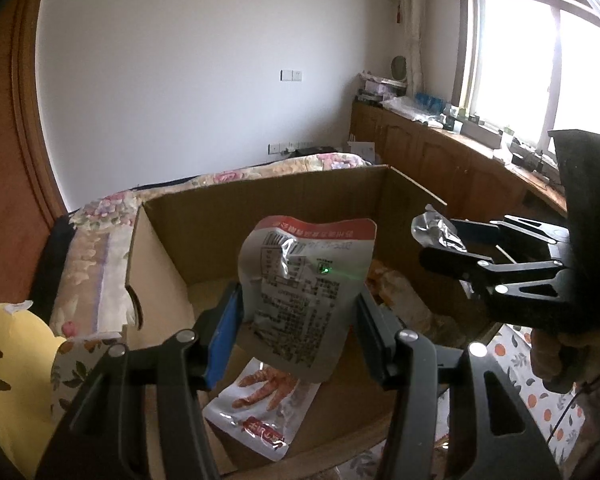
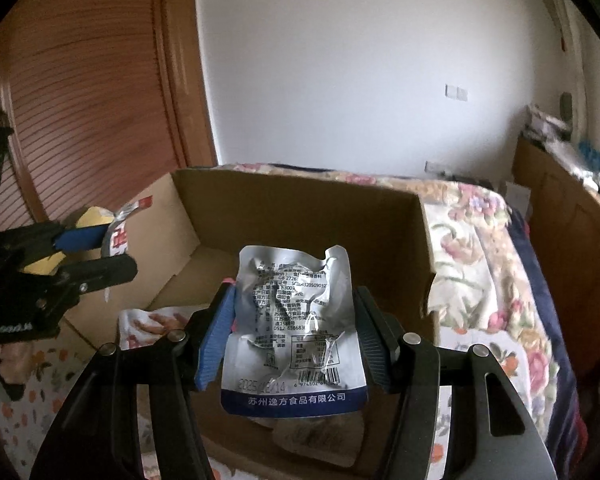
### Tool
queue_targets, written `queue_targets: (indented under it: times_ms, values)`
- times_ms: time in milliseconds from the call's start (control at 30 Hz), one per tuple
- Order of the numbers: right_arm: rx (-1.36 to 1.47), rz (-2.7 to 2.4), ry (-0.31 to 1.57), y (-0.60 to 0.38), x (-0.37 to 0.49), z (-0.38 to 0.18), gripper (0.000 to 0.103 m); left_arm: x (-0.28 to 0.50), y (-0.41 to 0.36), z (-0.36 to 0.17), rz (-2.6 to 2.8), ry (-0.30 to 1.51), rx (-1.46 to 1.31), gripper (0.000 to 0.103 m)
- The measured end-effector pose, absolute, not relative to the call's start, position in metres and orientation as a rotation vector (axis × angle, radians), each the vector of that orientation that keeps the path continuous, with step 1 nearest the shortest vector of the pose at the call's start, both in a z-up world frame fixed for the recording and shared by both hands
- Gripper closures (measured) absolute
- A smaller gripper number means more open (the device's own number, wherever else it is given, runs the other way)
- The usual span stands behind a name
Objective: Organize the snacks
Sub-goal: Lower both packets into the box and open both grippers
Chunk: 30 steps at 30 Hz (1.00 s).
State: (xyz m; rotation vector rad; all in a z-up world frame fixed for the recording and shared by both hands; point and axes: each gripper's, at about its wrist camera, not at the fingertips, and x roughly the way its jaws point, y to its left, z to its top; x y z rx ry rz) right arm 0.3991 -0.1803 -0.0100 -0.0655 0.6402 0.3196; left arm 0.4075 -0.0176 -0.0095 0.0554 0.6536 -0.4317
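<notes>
I have my left claw [image 1: 300, 320] closed on a silver snack pouch with a red top band [image 1: 306, 292], its printed back facing the camera, hanging above the open cardboard box [image 1: 260, 200]. My right claw [image 2: 294, 328] grips a second silver pouch with a blue bottom band [image 2: 294, 332], date stamp and barcode showing, also held over the box's opening. In both cases the pouch fills the gap between the fingers, so each claw is only as open as the pouch is wide. On the box floor below the left claw lies a chicken-feet snack packet [image 1: 260, 412], with another pale packet [image 1: 396, 300] farther toward the box's right wall. Just outside the box's left wall sits a yellow plush shape [image 1: 12, 364]. Behind the box is a floral quilt [image 2: 484, 248] on the bed.
</notes>
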Motion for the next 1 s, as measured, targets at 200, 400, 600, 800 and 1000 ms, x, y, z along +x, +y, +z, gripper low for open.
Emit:
queue_targets:
  times_ms: [200,400,600,800,1000]
  values:
    - [-0.094,0.322,0.653,-0.172,0.4,-0.018,0.042,0.401,-0.024,-0.016,-0.426,0.643,0.07,0.047]
    - [-0.123,0.313,0.661,-0.168,0.4,-0.024,0.042,0.399,-0.02,-0.019,-0.414,0.647,0.055,0.046]
    - [-0.111,0.317,0.661,-0.168,0.398,-0.023,0.042,0.397,-0.014,-0.022,-0.403,0.655,0.049,0.043]
    - [-0.107,0.327,0.655,-0.168,0.393,-0.023,0.041,0.389,-0.016,-0.024,-0.389,0.667,0.062,0.039]
    - [-0.096,0.336,0.631,-0.167,0.381,-0.015,0.041,0.377,-0.023,-0.028,-0.346,0.698,0.119,0.037]
